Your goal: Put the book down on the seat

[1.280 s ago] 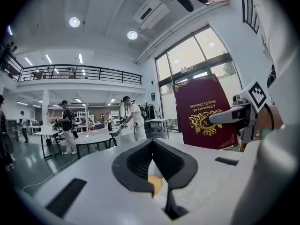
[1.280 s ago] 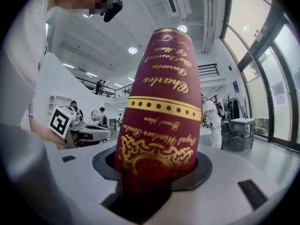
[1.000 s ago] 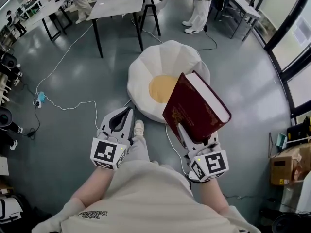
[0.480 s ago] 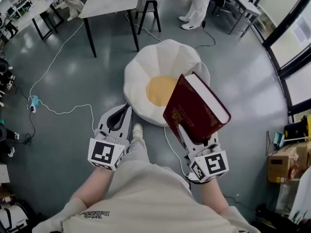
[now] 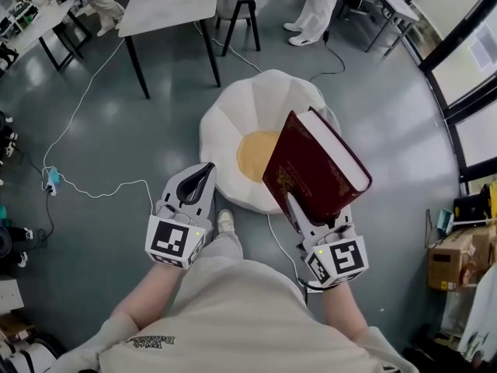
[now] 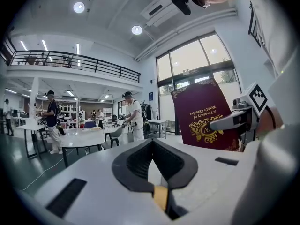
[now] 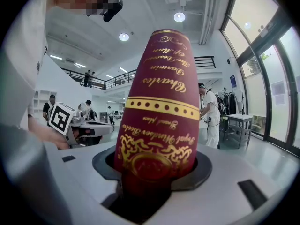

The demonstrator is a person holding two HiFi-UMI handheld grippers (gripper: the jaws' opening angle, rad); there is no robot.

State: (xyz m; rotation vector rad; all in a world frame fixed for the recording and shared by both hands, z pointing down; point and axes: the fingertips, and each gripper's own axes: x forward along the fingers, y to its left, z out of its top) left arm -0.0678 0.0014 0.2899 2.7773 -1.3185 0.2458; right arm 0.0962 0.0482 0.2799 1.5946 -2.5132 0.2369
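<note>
- Book [image 5: 314, 173]: thick, dark red with gold print on cover and spine, held up off the floor at a tilt, its white page block facing up and to the right in the head view.
- Right tool [image 5: 295, 200] was pinching the book's lower end; in the right gripper view the two jaws stood on either side of the gold-stamped spine [image 7: 157, 107], with that tool's [image 7: 154, 172] dark pads pressed against the volume.
- Seat [image 5: 248, 107]: a white, petal-shaped floor cushion with a yellow round centre, lying on the grey floor [image 5: 116, 130] ahead of the person.
- From the head view the book overlapped the seat's right side but was not resting on it.
- Left tool [image 5: 203, 171] was held beside the right one, just left of the seat's near edge; its jaws were pressed together at the tips, with nothing between them.
- In the left gripper view the left tool [image 6: 152, 142] showed the same closed tips, and the book [image 6: 204, 118] stood to its right with the cover facing the camera.
- A white shoe [image 5: 225, 222] showed between the two tools, just short of the seat.
- A white cable [image 5: 93, 185] trailed across the floor to the left.
- A pale bench [image 5: 171, 2] stood beyond the seat, with a stool [image 5: 237, 2] beside it.
- A cardboard box [image 5: 454, 282] sat at the far right.
</note>
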